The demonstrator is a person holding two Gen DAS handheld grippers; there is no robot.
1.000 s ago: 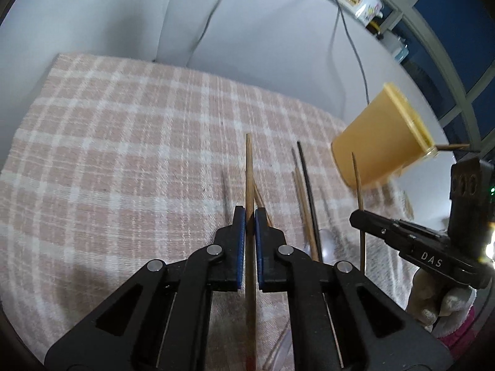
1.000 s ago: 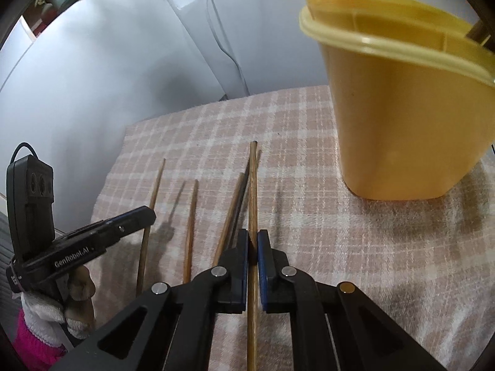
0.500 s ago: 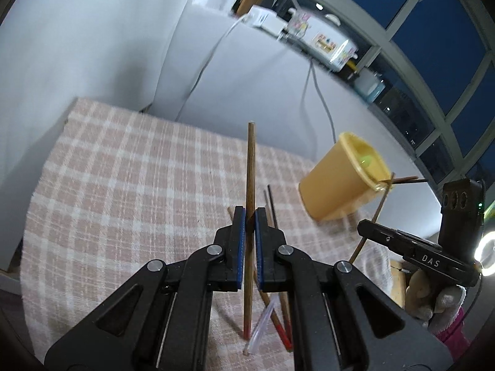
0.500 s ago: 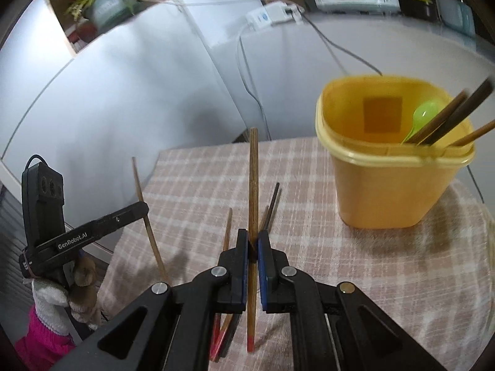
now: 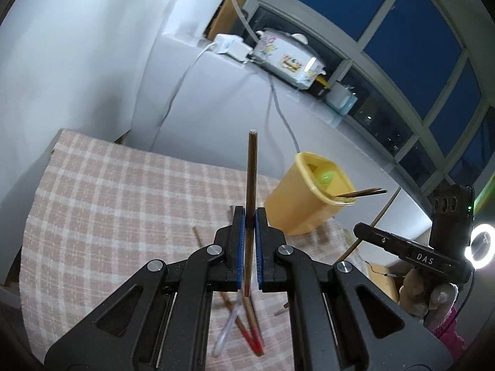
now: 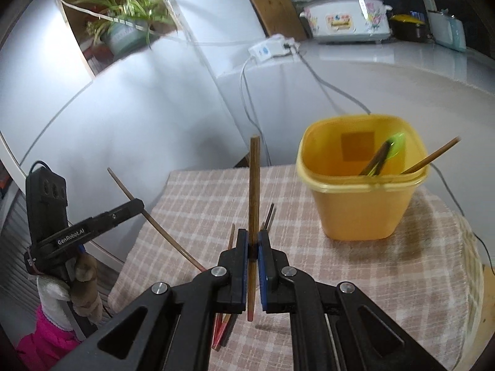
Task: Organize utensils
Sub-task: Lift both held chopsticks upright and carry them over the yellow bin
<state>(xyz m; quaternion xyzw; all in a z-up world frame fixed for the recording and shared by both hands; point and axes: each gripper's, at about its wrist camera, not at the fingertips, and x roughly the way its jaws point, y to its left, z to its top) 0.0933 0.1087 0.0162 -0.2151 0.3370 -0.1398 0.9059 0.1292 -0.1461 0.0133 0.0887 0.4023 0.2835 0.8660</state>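
Observation:
My left gripper is shut on a brown chopstick that stands upright above the pink checked cloth. My right gripper is shut on another brown chopstick, also lifted off the cloth. The yellow container stands ahead and to the right, holding a green spoon and a few chopsticks. In the right wrist view the left gripper shows at the left with its chopstick. Several loose chopsticks with red ends lie on the cloth below.
A gloved hand holds the right gripper at the right of the left wrist view. A rice cooker, a power strip and cables sit on the white counter behind. A potted plant stands on a shelf.
Both grippers have risen from the cloth, each carrying its chopstick. The views have tilted up, and the yellow container's inside now shows from above.

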